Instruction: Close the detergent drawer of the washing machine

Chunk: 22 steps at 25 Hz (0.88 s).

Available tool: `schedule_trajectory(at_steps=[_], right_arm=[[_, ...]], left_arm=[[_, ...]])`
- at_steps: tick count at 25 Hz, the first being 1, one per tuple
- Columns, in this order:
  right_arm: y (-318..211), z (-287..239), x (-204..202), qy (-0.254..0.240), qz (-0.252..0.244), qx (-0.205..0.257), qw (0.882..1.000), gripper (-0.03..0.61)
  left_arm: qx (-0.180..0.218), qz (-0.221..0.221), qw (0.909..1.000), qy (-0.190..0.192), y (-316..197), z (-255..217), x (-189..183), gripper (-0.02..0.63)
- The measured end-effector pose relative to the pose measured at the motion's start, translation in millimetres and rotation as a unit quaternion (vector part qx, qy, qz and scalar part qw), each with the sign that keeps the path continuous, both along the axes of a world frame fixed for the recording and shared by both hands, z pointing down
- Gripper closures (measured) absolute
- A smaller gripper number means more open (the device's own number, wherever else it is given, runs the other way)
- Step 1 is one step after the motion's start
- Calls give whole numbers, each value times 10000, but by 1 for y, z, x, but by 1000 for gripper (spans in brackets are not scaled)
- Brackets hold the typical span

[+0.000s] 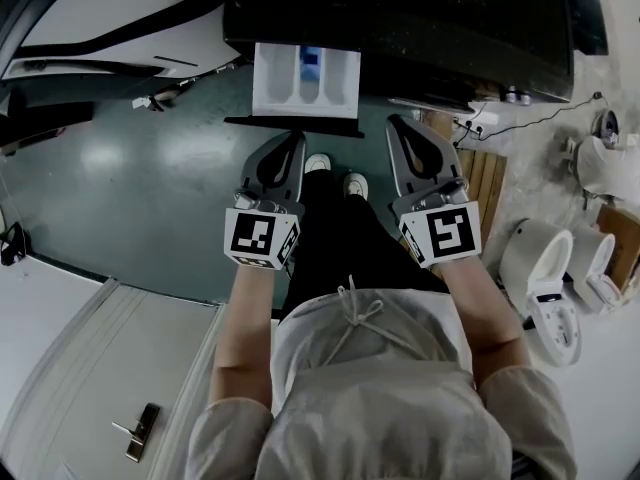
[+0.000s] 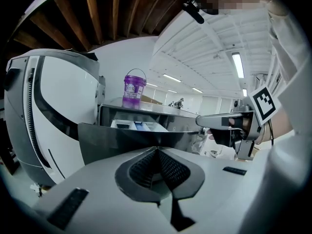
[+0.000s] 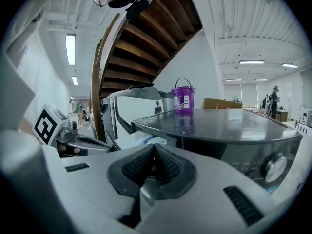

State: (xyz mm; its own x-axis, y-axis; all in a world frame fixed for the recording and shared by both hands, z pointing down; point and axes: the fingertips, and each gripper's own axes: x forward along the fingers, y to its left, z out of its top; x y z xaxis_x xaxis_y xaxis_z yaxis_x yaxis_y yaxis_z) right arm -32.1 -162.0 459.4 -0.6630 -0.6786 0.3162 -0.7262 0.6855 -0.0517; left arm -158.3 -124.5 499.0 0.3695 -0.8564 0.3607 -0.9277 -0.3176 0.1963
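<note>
The dark washing machine stands at the top of the head view. Its detergent drawer is pulled out, showing white compartments with a blue insert. My left gripper is shut and empty, its tip just short of the drawer's dark front panel. My right gripper is also shut and empty, to the right of the drawer below the machine's front. In the right gripper view the drawer shows left of the shut jaws, and the machine's dial lies at the right.
A purple bucket stands on the machine's top. A white appliance stands left of the machine. White toilet bowls and wooden slats lie at the right. The person's shoes stand on the green floor.
</note>
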Motion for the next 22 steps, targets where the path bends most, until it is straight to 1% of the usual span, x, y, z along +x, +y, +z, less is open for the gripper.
schedule_trajectory(at_steps=[4,8,10,16,22], right_arm=[[-12,-6,-5,12,87,55,9999,572],[-20,-9,-8,43,255,-52,9997,572],[-23,-9,-9,86,291,-7,9995,572],[-33,-8,-10,233,573,-21,9981,572],[-42,-12,-12,241,814,-59,9964,572]], left_arm=[[-20,123,9999,-20,-16,-1,-1,597],[-100,271,9996,-48,-34,-1,-2,597],[-137,346,9993,-69,-44,-1,-3,597],[-220,511,9984,104,-71,-1,-6,597],[-265,716,9970,89,-89,1,-7,597]])
